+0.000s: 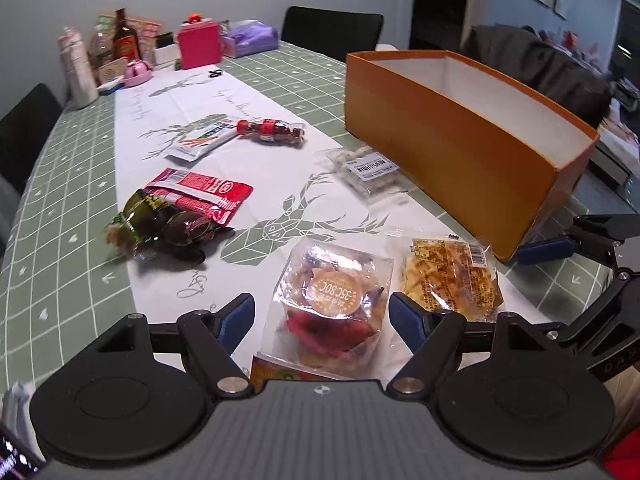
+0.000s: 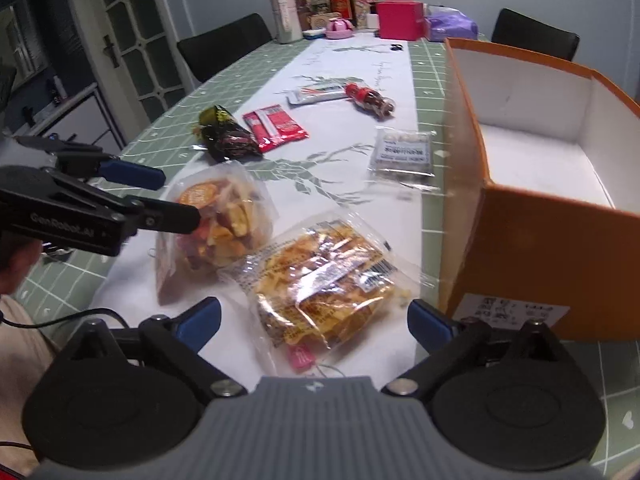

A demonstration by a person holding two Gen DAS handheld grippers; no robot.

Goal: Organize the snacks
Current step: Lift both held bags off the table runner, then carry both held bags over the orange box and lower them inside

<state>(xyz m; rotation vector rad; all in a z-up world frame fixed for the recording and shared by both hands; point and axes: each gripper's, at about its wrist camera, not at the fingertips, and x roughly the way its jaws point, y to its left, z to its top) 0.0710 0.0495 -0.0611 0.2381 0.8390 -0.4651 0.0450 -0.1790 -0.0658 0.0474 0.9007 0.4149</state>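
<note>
Low in both wrist views, left gripper (image 1: 322, 318) spread around fruit-chip bag (image 1: 332, 304), right gripper (image 2: 314, 326) spread around yellow snack bag (image 2: 320, 280), neither gripping; orange box (image 2: 540, 240) empty at right.

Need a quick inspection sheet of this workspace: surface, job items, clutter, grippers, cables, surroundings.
Surface: table with green grid cloth and a white runner.
Job's things: orange box open, no snacks seen inside; dried fruit bag and chips bag lie nearest; red packet, dark green packet, small bottle, flat carrot packet, clear nut pack lie loose.
Clutter: pink box, brown bottle, purple bag at the far end.
Grippers: left gripper open, straddling the dried fruit bag; right gripper open, straddling the chips bag.
Cables: a thin black cable at the near left.
Surroundings: black chairs, glass-paned door.
</note>
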